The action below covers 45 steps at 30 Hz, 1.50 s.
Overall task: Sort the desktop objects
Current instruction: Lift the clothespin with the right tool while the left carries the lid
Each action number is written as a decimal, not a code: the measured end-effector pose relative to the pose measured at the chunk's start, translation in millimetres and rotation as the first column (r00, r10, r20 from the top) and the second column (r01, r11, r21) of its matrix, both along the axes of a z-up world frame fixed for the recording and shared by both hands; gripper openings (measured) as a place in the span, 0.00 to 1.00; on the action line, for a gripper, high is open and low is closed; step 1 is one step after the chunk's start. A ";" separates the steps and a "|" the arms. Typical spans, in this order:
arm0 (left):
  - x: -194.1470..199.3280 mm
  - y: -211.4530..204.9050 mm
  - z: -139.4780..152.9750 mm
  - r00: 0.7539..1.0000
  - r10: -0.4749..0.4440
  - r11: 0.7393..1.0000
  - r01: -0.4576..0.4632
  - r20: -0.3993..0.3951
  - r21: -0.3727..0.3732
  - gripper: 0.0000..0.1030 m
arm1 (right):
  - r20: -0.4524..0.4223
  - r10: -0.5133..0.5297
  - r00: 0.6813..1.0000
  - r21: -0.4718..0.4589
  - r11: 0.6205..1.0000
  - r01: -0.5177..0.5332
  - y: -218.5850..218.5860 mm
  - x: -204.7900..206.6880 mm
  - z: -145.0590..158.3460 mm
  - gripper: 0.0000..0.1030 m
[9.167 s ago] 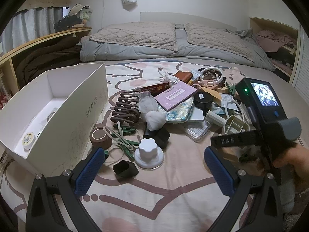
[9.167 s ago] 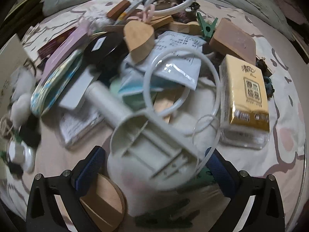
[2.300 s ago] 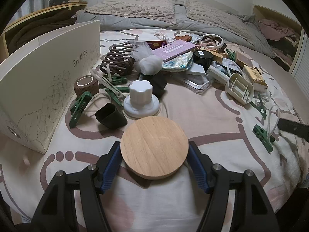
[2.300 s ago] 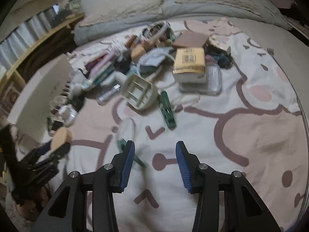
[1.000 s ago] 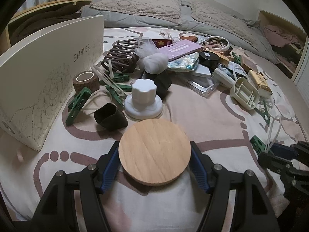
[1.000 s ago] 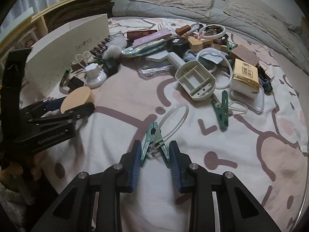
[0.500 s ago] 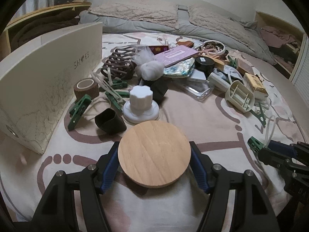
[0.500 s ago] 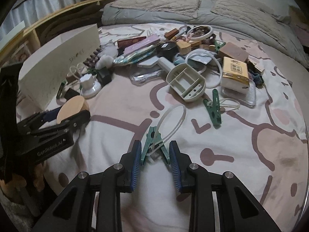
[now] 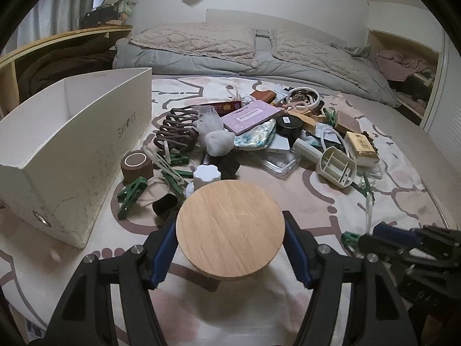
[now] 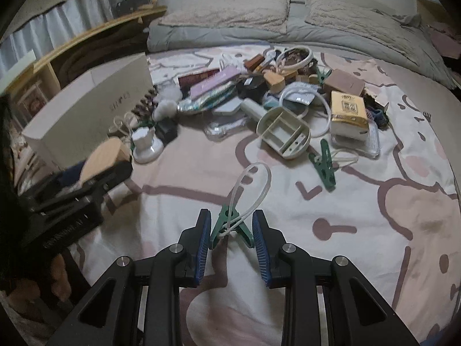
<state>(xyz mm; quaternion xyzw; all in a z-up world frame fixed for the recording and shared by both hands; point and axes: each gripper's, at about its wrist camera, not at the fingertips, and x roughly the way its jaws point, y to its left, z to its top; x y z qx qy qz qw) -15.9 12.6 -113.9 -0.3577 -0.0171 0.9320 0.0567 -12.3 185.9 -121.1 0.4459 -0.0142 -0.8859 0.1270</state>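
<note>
A home bedroom: a bed with pillows and a wooden shelf alongside.

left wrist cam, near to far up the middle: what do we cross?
wooden disc held in the left gripper → white knob → white fluffy ball → purple box → grey duvet → pillows
</note>
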 end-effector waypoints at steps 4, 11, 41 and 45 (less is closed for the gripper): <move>0.3 -1.5 -3.6 1.000 -0.001 1.000 0.001 0.014 0.004 0.66 | 0.059 -0.002 0.998 0.035 0.999 0.000 -4.8 -0.1 -13.9 0.29; -1.8 -0.3 -7.9 1.000 -0.011 1.000 0.011 0.029 0.014 0.66 | 0.080 -0.002 0.997 0.084 0.996 -0.005 -9.7 -4.1 -20.6 0.29; 4.4 -11.5 2.9 1.000 0.001 0.999 0.000 -0.006 0.044 0.66 | 0.043 -0.017 0.999 0.088 0.996 0.013 -12.2 -14.9 -20.1 0.26; 5.8 -15.1 8.8 1.000 -0.001 0.999 0.002 -0.017 0.055 0.66 | 0.029 -0.035 0.999 0.062 0.998 0.033 -11.9 -13.1 -12.0 0.26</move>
